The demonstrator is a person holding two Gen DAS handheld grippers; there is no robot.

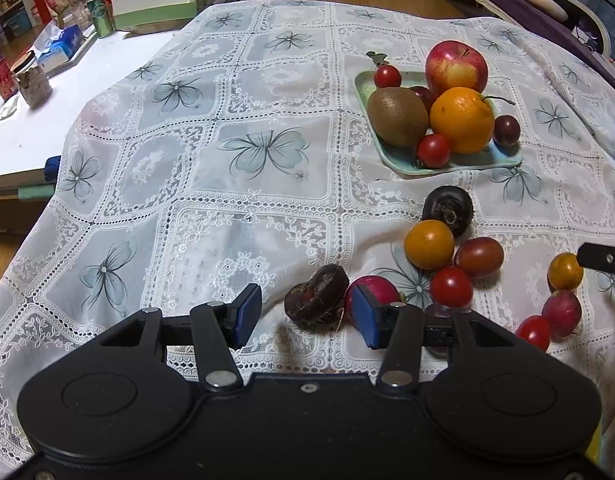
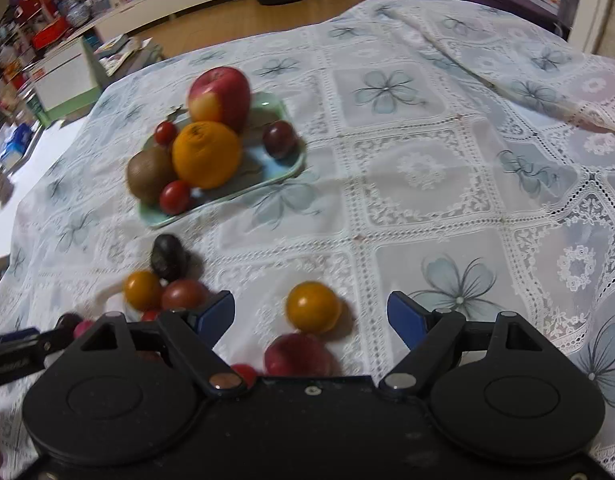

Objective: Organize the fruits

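Observation:
A pale green tray [image 1: 391, 152] [image 2: 291, 168] holds an apple [image 1: 456, 65], an orange [image 1: 462, 119], a kiwi [image 1: 397, 117] and small tomatoes. Loose fruit lies on the lace tablecloth nearer me. My left gripper [image 1: 307, 316] is open around a dark wrinkled fruit [image 1: 317, 300], with a pink radish [image 1: 373, 286] by its right finger. My right gripper [image 2: 311, 320] is open, with a yellow tomato [image 2: 313, 307] between its fingers and a pink radish [image 2: 297, 354] just below. The right gripper's tip also shows in the left wrist view [image 1: 603, 258].
A cluster lies between the grippers: a yellow tomato [image 1: 429, 245], a brown tomato [image 1: 478, 257], a red tomato [image 1: 451, 286] and a dark fruit [image 1: 447, 209]. A white desk [image 1: 67, 92] with jars and a calendar stands left. A couch [image 1: 547, 4] is behind.

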